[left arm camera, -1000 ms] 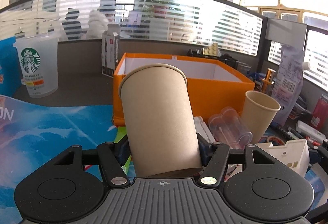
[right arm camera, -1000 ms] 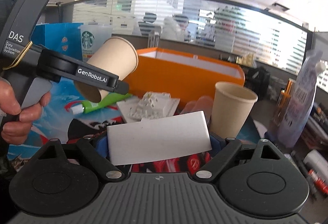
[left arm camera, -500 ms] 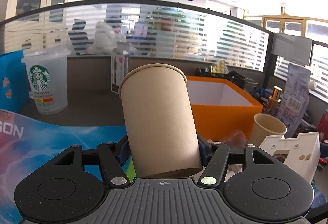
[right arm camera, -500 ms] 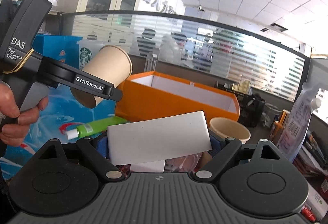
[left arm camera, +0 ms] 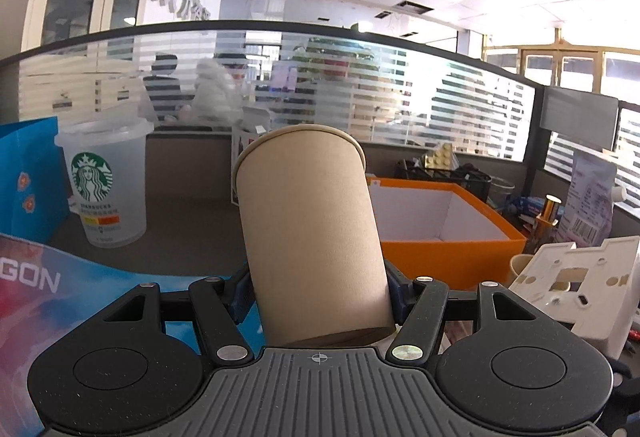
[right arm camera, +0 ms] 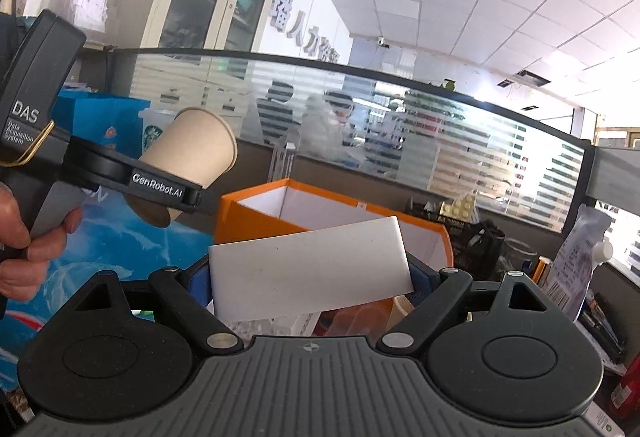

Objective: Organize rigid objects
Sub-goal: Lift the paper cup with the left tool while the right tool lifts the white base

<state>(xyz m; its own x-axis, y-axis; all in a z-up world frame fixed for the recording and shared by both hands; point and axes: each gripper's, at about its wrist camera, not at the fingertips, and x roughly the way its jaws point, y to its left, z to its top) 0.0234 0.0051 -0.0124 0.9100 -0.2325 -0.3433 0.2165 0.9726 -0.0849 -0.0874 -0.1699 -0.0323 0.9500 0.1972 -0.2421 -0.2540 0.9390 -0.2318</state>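
Office desk scene, cluttered surface with a blue printed mat (left arm camera: pixel 36 277) covering the near left part and a striped glass partition (left arm camera: pixel 400 97) running behind everything.

Left gripper (left arm camera: pixel 318 293) is sitting about half open and clamping a brown paper cup (left arm camera: pixel 308 229) by its lower body; cup is leaning slightly left, mouth pointing away from the camera. From the right wrist view the same cup (right arm camera: pixel 188 157) is showing tilted up and to the right, well above the desk, with a hand (right arm camera: pixel 24 241) squeezing the handle.

Right gripper (right arm camera: pixel 310 277) is standing wide and pinching a white flat rectangular plate (right arm camera: pixel 308 269) by its two short ends; plate is lying nearly level, right end slightly higher, clear of the desk.

Just past both loads, an orange box (left arm camera: pixel 448 257) with a white interior is sitting open-topped; can't tell whether anything is lying inside. In the left view a white plastic bracket (left arm camera: pixel 572 285) with cutouts is standing to the box's right, a second paper cup (left arm camera: pixel 520 265) partly hiding behind it.

Farther left, a translucent Starbucks cup (left arm camera: pixel 102 181) is standing upright on the desk beside a blue paper bag (left arm camera: pixel 28 177).

People are sitting behind the partition, blurred.
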